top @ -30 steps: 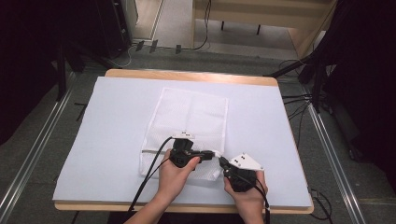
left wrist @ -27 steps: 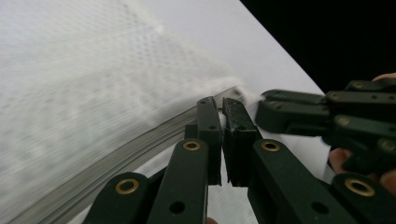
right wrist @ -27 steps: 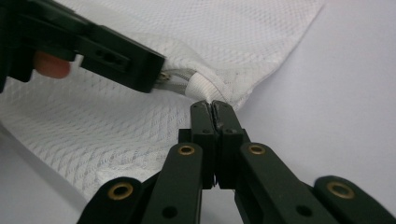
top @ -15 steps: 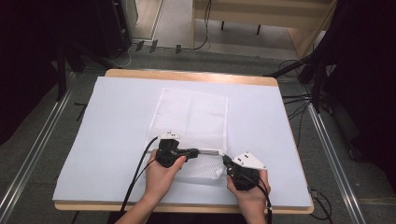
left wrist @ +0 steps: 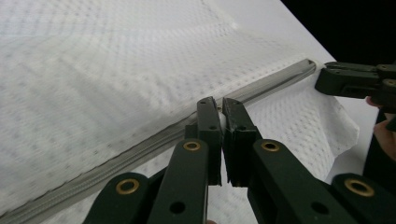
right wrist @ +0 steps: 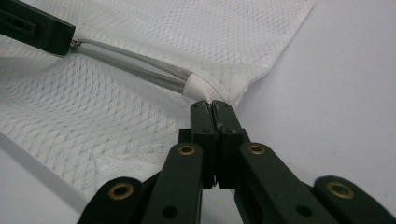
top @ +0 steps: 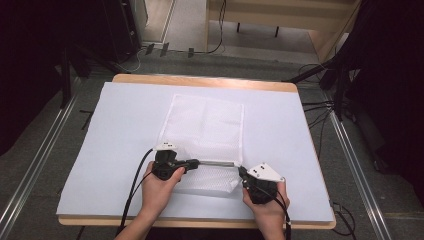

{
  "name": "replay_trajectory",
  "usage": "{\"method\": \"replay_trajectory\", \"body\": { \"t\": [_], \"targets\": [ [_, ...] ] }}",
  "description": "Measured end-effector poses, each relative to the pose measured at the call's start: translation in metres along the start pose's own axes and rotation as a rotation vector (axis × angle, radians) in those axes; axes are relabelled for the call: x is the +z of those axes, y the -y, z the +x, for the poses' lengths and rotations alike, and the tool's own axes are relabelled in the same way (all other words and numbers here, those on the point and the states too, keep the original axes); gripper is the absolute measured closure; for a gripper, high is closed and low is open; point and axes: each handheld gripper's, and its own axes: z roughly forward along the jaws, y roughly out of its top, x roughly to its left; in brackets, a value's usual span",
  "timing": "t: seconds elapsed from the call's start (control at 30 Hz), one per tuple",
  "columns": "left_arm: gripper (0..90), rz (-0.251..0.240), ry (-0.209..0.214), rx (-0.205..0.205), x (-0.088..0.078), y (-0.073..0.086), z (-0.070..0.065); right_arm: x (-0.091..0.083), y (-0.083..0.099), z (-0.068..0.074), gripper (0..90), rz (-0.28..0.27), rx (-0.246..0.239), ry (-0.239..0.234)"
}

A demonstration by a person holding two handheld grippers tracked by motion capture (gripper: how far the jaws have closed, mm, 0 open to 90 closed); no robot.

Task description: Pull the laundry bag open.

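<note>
A wooden-edged table [top: 200, 80] covered by a white sheet [top: 125, 125] is seen from above, with dark floor and cables around it. A white mesh laundry bag [top: 207, 125] is laid flat near the table's middle, its grey zipper [top: 217, 162] running across the end nearest the person.

At 7 o'clock from the bag's centre, the left gripper [top: 192, 162] is held in the left hand [top: 157, 187]. In the left gripper view its jaws are clenched on a small pale piece at the zipper line [left wrist: 140, 151], apparently the zipper pull.

At 5 o'clock, the right gripper [top: 242, 172] is held in the right hand [top: 267, 210]. In the right gripper view its jaws are pressed together on the bag's corner [right wrist: 212, 95], just beside the white tab at the zipper's end [right wrist: 198, 86]. Between the two grippers, the zipper is parted.
</note>
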Motion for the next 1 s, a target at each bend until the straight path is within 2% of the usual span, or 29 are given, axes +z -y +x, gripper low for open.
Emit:
{"method": "replay_trajectory", "body": {
  "t": [0.13, 0.33, 0.5, 0.73, 0.83, 1.0],
  "targets": [
    [87.7, -0.006, -0.019, -0.004, -0.006, 0.002, 0.006, 0.000, 0.000, -0.001, 90.0, 0.006, 0.002, 0.011],
    [87.6, -0.027, -0.045, -0.023, -0.020, 0.006, 0.018, -0.002, 0.001, -0.011, 90.0, 0.003, 0.018, 0.029],
    [87.6, -0.049, -0.080, -0.049, -0.040, 0.013, 0.034, -0.001, 0.001, -0.015, 90.0, 0.003, 0.029, 0.042],
    [87.6, -0.067, -0.106, -0.066, -0.058, 0.020, 0.048, 0.000, 0.002, -0.015, 90.0, 0.008, 0.028, 0.042],
    [87.6, -0.081, -0.131, -0.078, -0.069, 0.023, 0.055, 0.000, 0.002, -0.015, 90.0, 0.011, 0.023, 0.047],
    [87.6, -0.088, -0.132, -0.093, -0.082, 0.030, 0.067, -0.001, 0.004, -0.024, 90.0, 0.013, 0.057, 0.047]
  ]
}}
